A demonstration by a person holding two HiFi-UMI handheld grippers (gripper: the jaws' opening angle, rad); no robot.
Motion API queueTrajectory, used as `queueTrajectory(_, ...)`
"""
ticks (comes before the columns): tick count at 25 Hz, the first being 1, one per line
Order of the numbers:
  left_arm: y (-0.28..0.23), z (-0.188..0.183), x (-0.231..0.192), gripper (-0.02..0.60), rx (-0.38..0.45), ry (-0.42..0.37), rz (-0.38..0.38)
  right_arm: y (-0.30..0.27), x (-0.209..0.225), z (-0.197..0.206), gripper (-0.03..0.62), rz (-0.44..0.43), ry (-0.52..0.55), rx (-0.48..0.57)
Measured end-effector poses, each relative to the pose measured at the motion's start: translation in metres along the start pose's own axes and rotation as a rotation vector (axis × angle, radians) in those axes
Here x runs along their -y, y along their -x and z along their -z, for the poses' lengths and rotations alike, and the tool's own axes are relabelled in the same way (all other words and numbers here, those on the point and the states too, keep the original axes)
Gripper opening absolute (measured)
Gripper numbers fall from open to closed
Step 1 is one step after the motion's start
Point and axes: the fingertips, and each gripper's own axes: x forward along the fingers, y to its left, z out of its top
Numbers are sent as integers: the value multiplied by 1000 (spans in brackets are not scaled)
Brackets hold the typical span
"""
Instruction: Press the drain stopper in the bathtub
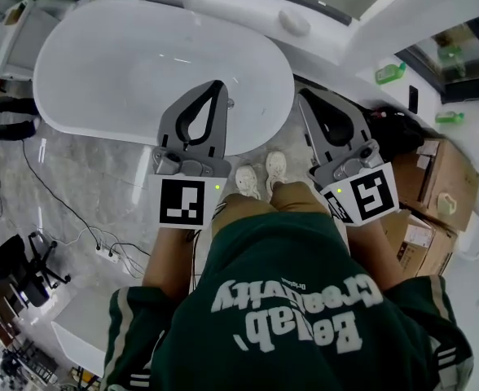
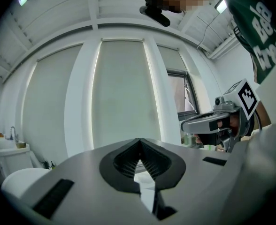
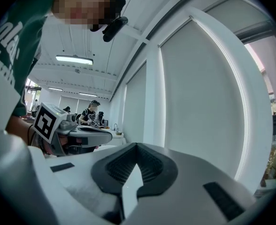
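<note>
The person stands at the side of the white bathtub (image 1: 76, 55), holding the left gripper (image 1: 217, 86) and the right gripper (image 1: 306, 96) out ahead. Both pairs of jaws are closed tip to tip with nothing between them, which likely suits pushing with a blunt point. The tub lies below and beyond the left jaws. Its drain stopper cannot be made out, and the press has not begun.

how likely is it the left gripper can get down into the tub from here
Probably yes: the left gripper hangs over the near rim of the tub, jaws shut, and the inside of it looks bare. I can't make out the stopper.
</note>
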Motion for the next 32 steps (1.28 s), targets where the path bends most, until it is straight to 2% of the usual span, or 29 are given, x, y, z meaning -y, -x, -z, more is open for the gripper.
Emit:
queueTrajectory(10, 5, -6, -20, 8, 4, -7, -77, -27, -6, -8, 9, -82, 2, 32)
queueTrajectory(17, -13, -12, -28, 8, -10, -33, -148, -55, 14, -12, 9, -171, -5, 59)
queueTrajectory(20, -26, -12, -30, 8, -14, -13, -180, -66, 28, -12, 9, -205, -9, 67)
queueTrajectory(25, -45, -9, -35, 8, -25, -4, -221, -84, 42, -3, 9, -267, -18, 57)
queueTrajectory(32, -68, 6, -38, 8, -87, -15, -270, -105, 59, 24, 9, -354, -71, 45)
